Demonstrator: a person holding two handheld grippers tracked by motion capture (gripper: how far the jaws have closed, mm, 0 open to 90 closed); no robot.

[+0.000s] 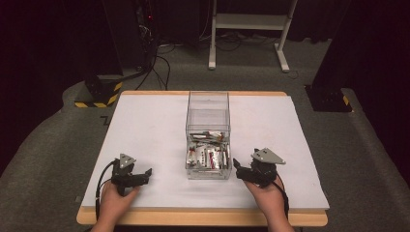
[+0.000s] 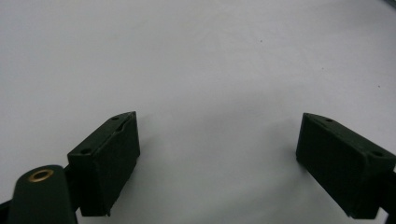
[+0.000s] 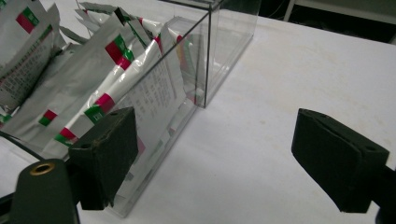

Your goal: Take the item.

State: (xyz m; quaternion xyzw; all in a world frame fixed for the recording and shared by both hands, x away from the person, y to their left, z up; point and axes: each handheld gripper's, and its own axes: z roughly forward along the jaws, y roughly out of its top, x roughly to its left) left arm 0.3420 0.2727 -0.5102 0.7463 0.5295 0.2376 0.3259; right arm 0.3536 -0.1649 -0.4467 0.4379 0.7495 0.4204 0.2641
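Black left tool (image 1: 145,174), black right tool (image 1: 238,169), grey plates, trailing cables

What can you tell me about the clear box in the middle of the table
The clear box is a tall, open-topped container with see-through walls that look like acrylic. It stands upright at the middle of the white table, long side running away from the person. Silver sachets with red and green markings lie heaped in its near end. The right gripper, jaws open, sits just beside its near corner, not touching it.
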